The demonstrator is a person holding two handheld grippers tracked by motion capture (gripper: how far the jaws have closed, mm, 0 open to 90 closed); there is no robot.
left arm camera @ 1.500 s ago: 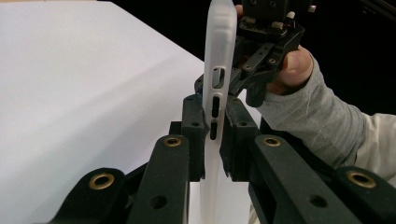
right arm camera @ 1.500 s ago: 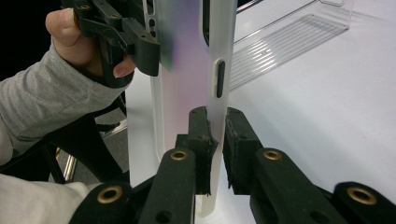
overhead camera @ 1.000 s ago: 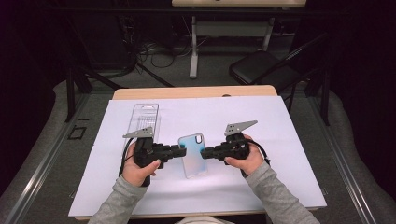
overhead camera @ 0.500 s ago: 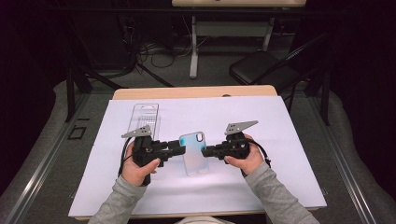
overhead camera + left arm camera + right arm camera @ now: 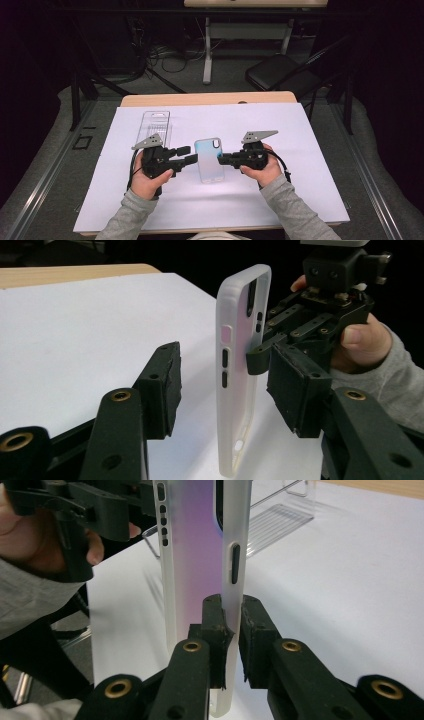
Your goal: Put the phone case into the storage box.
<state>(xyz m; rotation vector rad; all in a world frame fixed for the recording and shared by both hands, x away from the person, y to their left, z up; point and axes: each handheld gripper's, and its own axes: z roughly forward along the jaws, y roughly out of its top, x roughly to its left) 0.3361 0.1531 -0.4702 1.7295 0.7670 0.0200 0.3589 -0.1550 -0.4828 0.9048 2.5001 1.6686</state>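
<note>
One clear plastic tray (image 5: 155, 125) lies beside the phone case (image 5: 210, 161).

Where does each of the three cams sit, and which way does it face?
High view: above the person's side, looking forward and down on the table; both forearms, left gripper, right gripper.
Left gripper view: rides the left gripper, looking along its open jaws, which have just been opening, the phone case between them untouched; right gripper and hand beyond.
Right gripper view: rides the right gripper, jaws clamped on the case's edge; left hand beyond.
Shared: the phone case.
</note>
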